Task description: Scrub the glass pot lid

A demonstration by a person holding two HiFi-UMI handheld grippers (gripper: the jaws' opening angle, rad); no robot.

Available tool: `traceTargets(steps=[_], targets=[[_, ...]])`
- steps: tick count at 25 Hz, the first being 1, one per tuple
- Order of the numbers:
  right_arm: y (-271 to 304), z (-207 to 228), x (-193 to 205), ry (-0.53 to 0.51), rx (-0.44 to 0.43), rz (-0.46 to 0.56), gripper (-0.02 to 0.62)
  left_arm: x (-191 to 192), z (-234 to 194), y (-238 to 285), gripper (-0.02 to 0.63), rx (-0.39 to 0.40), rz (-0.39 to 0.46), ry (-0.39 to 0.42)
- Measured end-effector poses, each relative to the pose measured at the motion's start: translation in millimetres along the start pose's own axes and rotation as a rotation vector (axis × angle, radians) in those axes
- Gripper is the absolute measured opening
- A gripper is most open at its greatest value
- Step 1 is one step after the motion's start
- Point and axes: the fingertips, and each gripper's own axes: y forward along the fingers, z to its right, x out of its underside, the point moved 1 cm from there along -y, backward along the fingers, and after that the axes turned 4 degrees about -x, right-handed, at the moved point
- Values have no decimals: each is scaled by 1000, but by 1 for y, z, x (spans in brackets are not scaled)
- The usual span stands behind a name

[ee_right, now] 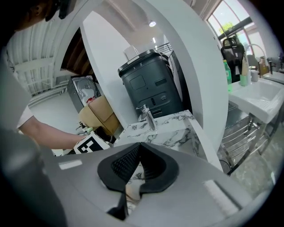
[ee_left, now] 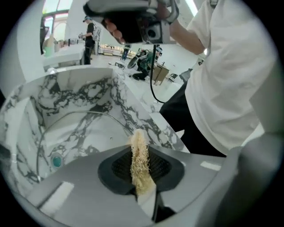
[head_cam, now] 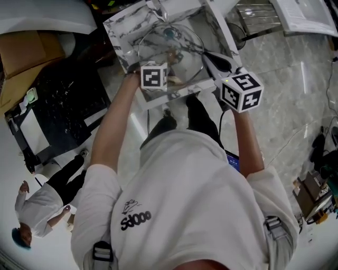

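A glass pot lid [head_cam: 171,48] stands tilted in the marble sink [head_cam: 120,27]. In the left gripper view the lid [ee_left: 82,128] lies ahead of the jaws, its teal knob [ee_left: 56,161] low on the left. My left gripper [head_cam: 170,67] [ee_left: 140,151] is shut on a beige loofah scrubber [ee_left: 142,175], which pokes out past the tips toward the lid. My right gripper [head_cam: 211,57] [ee_right: 140,148] reaches the lid's right rim; its pads meet at the tips, and the thin rim is hard to make out between them.
A faucet [ee_right: 146,116] rises at the sink's far edge. Behind it stand a dark bin-like machine [ee_right: 148,84] and a cardboard box [ee_right: 100,115]. A wire rack [head_cam: 259,13] is to the right, black shelving [head_cam: 58,105] to the left. Another person [head_cam: 39,203] stands nearby.
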Motion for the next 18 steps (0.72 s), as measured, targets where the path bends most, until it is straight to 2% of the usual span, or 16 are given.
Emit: traceTargets(steps=[6, 11, 15, 18], targets=[[-20, -26, -19, -63, 55, 28, 3, -3, -25, -71, 49, -404, 189, -53], [-42, -48, -37, -149, 105, 59, 3, -8, -32, -142, 49, -721, 347, -139], [-53, -67, -49, -207, 135, 87, 3, -9, -25, -197, 49, -920, 477, -221], [-59, -85, -56, -245, 145, 114, 3, -7, -10, -232, 49, -1010, 576, -283]])
